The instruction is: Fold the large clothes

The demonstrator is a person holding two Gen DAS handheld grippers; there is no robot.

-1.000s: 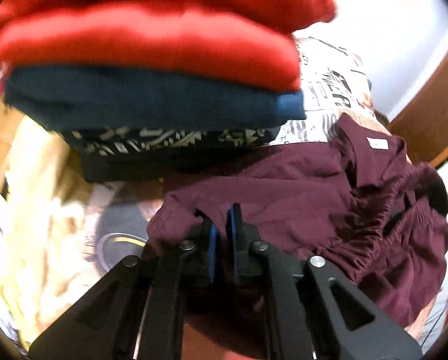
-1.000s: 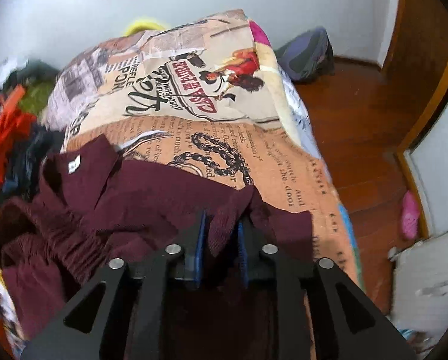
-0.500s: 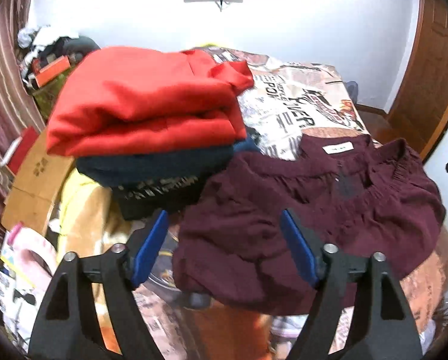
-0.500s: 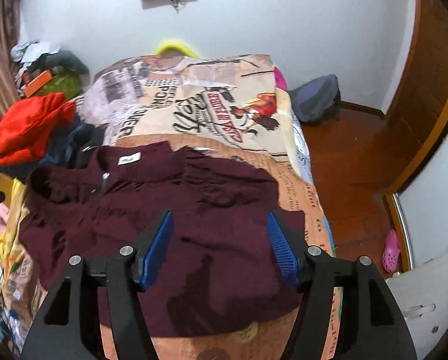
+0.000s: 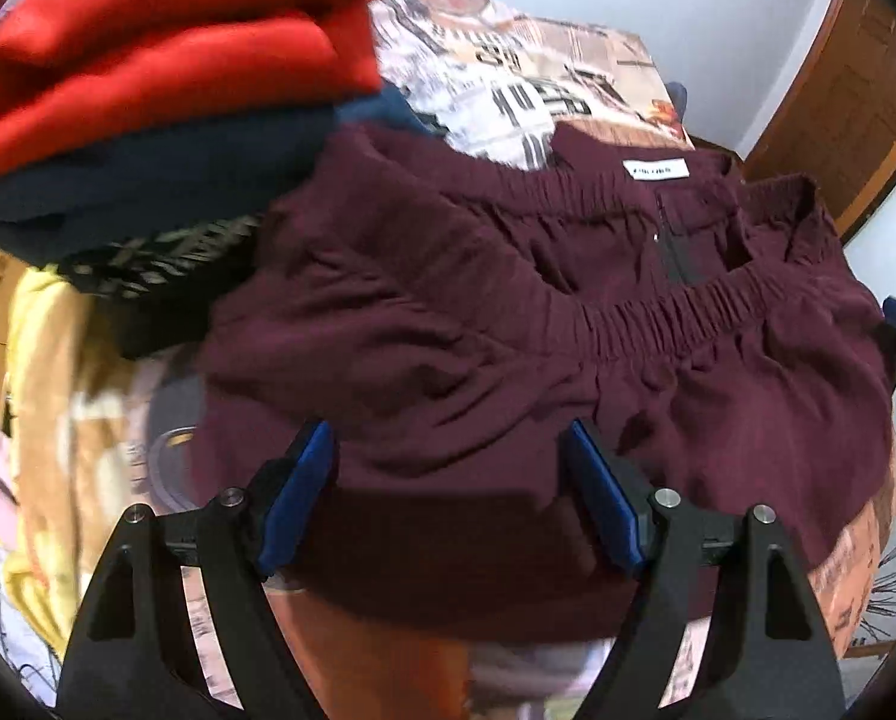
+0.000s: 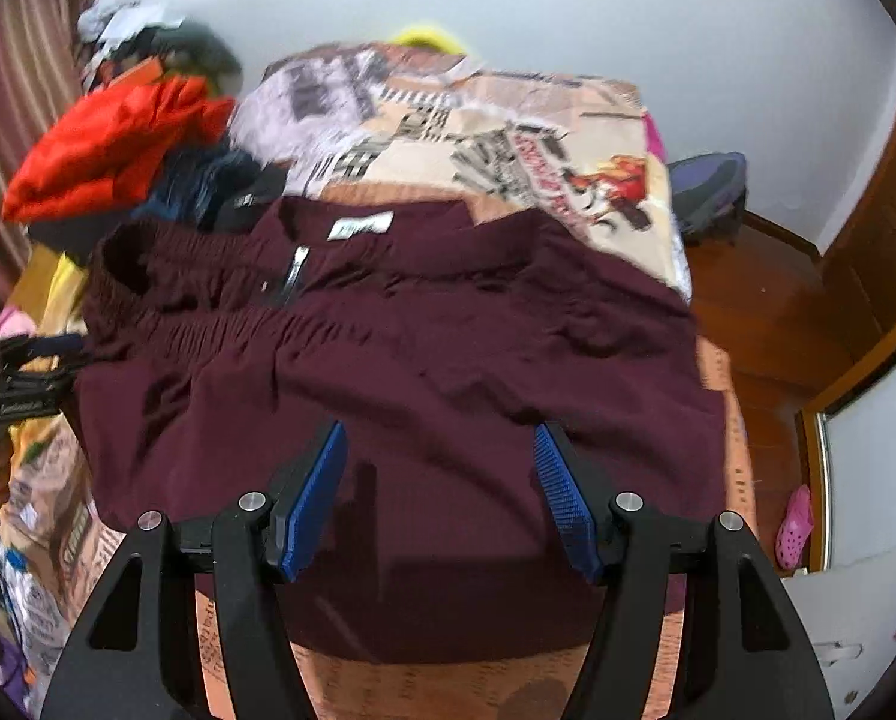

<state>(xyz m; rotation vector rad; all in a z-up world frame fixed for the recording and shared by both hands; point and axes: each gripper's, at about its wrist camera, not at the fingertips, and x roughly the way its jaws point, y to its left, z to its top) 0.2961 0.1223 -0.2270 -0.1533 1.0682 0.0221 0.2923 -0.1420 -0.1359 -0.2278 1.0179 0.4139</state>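
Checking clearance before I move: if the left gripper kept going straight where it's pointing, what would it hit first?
Most likely the maroon garment lying on the bed; the open left gripper has nothing else ahead of it, though depth is unclear.

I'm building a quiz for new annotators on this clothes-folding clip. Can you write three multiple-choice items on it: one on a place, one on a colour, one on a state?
1. Where does the maroon garment lie?
A. on the printed bedspread
B. on the wooden floor
C. on top of the folded stack

2. What colour is the top item of the folded stack?
A. yellow
B. red
C. white

3. How do the right gripper's fingers stand?
A. shut on the garment
B. shut on nothing
C. apart, gripping nothing

Key: 1 A, bedspread shows around the garment; 2 B, red cloth lies above the navy layer; 3 C, the blue pads stand wide apart above the cloth, having just opened.
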